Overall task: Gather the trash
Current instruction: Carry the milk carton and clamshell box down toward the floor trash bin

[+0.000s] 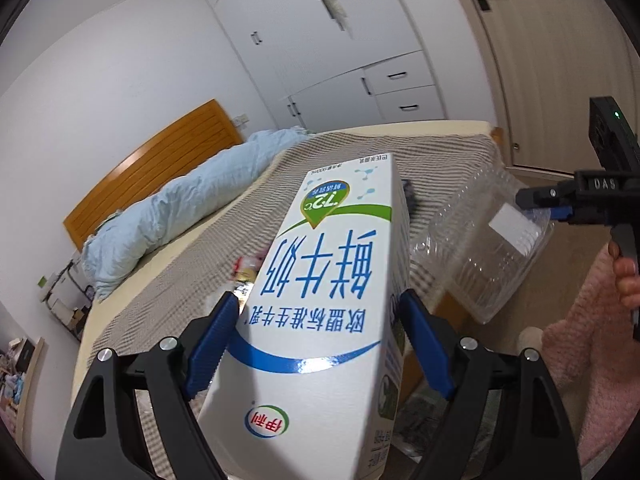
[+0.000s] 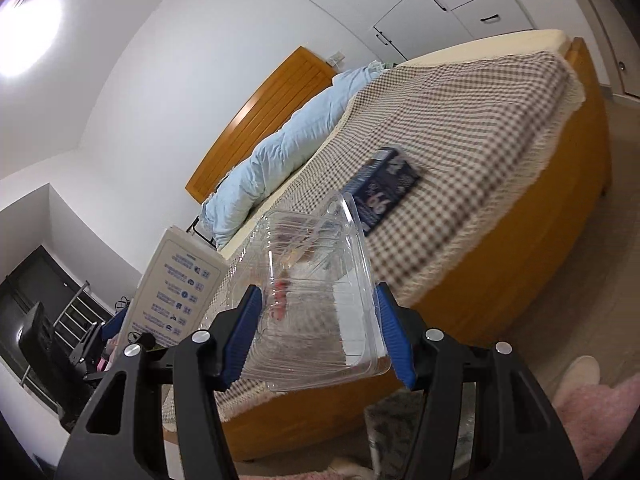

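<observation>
a: white cardboard, blue lettering and a green swoosh: that's the milk carton (image 1: pixel 320 300), pinched on both sides between the blue pads of the left gripper (image 1: pixel 318 344), lifted over the near edge of the bed (image 1: pixel 168 280).

b: and the right gripper (image 2: pixel 320 332)?

a: clamped on a clear plastic clamshell box (image 2: pixel 316 300) (ribbed, see-through, white label on one face), to the right of the carton. farther off, a dark blue box (image 2: pixel 384 188) lies on the checked blanket (image 2: pixel 480 128).

Glossy paperboard carton (image 1: pixel 320 300); apparently clear plastic box (image 2: pixel 320 300).
</observation>
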{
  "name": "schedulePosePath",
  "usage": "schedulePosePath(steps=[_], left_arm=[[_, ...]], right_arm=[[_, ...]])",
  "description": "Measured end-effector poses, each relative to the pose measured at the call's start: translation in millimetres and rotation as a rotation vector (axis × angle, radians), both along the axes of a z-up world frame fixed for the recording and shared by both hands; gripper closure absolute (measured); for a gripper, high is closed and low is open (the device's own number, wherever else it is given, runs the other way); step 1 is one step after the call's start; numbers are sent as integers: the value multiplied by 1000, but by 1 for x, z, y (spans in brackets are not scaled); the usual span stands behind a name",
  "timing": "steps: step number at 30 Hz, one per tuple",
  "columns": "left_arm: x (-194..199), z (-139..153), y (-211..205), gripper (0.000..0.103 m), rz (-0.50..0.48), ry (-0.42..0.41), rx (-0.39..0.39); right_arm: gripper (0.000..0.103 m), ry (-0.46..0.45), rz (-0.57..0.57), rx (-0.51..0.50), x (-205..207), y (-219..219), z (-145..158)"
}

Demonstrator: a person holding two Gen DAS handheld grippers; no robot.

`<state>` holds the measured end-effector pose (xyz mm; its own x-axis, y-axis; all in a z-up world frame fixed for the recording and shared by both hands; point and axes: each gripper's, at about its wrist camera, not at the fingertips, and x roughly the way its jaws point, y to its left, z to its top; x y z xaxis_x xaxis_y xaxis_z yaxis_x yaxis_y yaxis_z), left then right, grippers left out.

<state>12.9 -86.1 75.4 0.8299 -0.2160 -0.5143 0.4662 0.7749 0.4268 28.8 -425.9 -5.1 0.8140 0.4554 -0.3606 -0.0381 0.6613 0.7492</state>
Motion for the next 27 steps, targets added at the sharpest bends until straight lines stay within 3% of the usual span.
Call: schedulePosePath(steps=[12,27], left_arm=[[-24,-54,-22,24,-63,59,32],[-26,-150,-36,24,-166,176,87]], right_arm=[[46,57,-9,-10,-40,-34,-37],[46,124,-32,-51,-57,-53,-81]])
